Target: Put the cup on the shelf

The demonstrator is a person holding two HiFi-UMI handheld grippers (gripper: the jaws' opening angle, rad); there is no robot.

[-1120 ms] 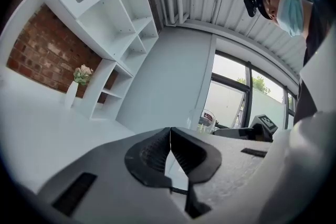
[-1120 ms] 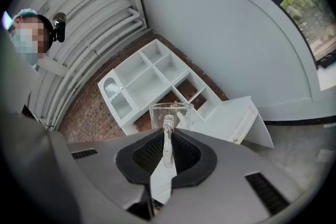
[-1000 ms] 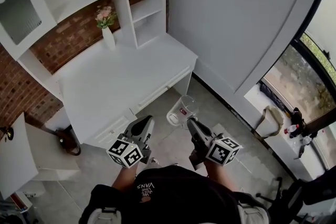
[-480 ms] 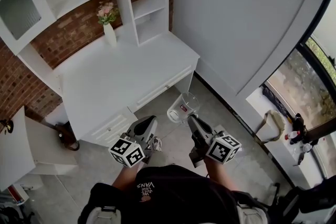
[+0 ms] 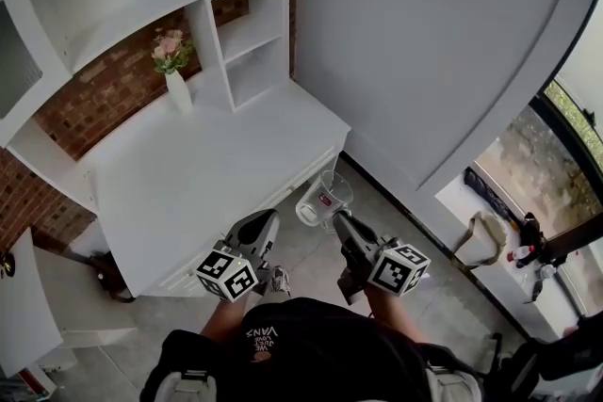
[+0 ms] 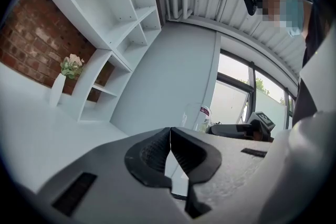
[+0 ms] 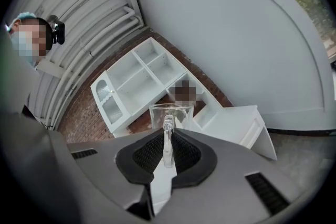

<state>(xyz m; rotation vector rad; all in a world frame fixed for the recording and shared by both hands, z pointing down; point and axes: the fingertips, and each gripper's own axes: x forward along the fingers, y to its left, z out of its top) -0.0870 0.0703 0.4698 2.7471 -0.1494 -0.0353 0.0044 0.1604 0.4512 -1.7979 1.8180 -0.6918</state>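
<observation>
A clear glass cup (image 5: 323, 199) with a red label hangs in the air just off the desk's right front corner. My right gripper (image 5: 340, 223) is shut on its handle; in the right gripper view the handle (image 7: 168, 140) stands between the jaws with the cup (image 7: 170, 115) beyond. My left gripper (image 5: 262, 223) is shut and holds nothing; it hovers over the desk's front edge. The cup (image 6: 198, 117) shows faintly in the left gripper view to the right. The white shelf unit (image 5: 240, 28) with open compartments stands at the back of the desk.
A white desk (image 5: 207, 174) carries a white vase of pink flowers (image 5: 173, 71) against a brick wall (image 5: 104, 89). A grey wall (image 5: 424, 42) runs along the right. A window ledge with a bag and bottles (image 5: 509, 240) lies far right.
The view has shifted toward the desk and shelves. The cup in my right gripper has come closer to the desk's front right corner; both grippers keep their pose.
</observation>
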